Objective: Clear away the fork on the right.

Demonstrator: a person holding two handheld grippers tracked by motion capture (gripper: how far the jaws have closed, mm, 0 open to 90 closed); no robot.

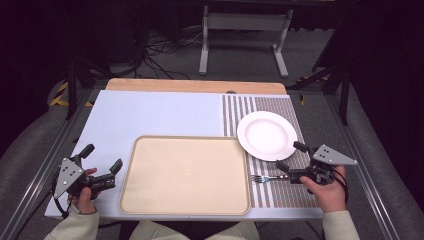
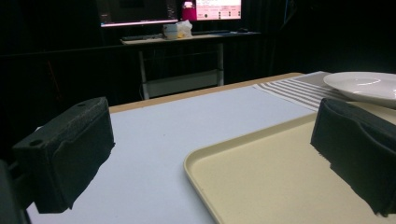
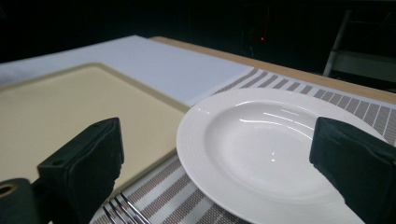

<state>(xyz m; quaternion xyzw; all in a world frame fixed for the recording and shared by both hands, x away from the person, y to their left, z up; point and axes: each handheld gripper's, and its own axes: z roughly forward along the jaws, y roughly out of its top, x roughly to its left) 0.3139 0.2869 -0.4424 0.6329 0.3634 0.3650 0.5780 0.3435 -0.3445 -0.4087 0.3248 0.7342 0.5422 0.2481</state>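
Toward the lower right of the high view, the right gripper (image 1: 291,156) is hovering over the striped placemat (image 1: 280,107), its jaws standing wide apart and gripping nothing. A fork (image 1: 265,178) is lying on the placemat just beside that gripper, tines pointing left toward the beige tray (image 1: 184,174). In the right gripper view, the fork tines (image 3: 119,207) are showing at the bottom edge, near the lower left jaw. The white plate (image 1: 267,135) is sitting on the placemat just above the gripper in the high view, its left rim overlapping the tray's upper right corner; in the right gripper view the plate (image 3: 266,149) is lying between the two spread jaws. At the lower left of the high view, the left gripper (image 1: 103,159) is resting over the pale blue counter (image 1: 160,112), just left of the tray, jaws likewise open and empty. In the left gripper view, the tray (image 2: 261,177) is reaching in from the right.
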